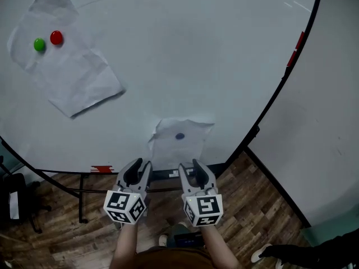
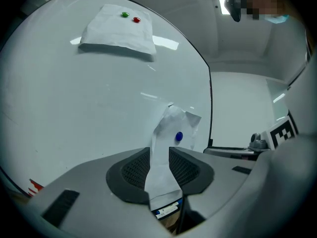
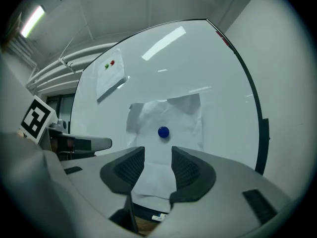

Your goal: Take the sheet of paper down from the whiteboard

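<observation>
A crumpled white sheet of paper point(image 1: 168, 148) hangs low on the whiteboard point(image 1: 196, 55), pinned by a blue magnet point(image 1: 179, 136). Both grippers point level at its lower edge, a little short of the board. My left gripper point(image 1: 140, 166) is open, and the sheet point(image 2: 168, 125) and the magnet point(image 2: 179, 137) show through its gap point(image 2: 159, 157). My right gripper point(image 1: 193, 166) is open too. Its gap point(image 3: 158, 157) frames the lower part of the sheet point(image 3: 183, 118), just under the magnet point(image 3: 163, 131). Nothing is gripped by either.
A second, larger sheet point(image 1: 73, 77) hangs at the board's upper left under a green magnet point(image 1: 39, 44) and a red magnet point(image 1: 56, 37). A red object point(image 1: 296, 48) sits on the board's right frame. Below are the board's stand point(image 1: 84, 198) and wooden floor point(image 1: 252, 206); a wall point(image 1: 331, 122) stands at the right.
</observation>
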{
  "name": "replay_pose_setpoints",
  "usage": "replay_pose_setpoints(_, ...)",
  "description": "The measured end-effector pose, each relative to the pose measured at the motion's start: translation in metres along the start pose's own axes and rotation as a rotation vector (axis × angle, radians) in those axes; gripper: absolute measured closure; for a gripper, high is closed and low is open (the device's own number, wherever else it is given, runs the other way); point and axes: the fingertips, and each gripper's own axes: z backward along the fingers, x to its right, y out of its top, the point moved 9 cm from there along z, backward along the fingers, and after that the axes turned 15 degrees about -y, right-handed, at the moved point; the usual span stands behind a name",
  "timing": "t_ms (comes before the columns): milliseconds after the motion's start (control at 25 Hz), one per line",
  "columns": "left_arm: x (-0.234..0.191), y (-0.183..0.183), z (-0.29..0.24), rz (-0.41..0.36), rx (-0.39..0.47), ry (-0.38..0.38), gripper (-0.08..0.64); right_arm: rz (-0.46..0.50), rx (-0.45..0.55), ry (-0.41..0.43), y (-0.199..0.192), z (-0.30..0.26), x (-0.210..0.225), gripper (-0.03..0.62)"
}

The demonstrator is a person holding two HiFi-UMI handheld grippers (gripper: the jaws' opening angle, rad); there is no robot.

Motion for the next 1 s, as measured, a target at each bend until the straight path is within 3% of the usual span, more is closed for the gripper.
replay_pose_setpoints(1000,-0.033,0.016,-0.045,-0.043,0.027,-0.013,0.426,0.069,0.083,-0.009,0.018,-0.065,-0.011,0.426)
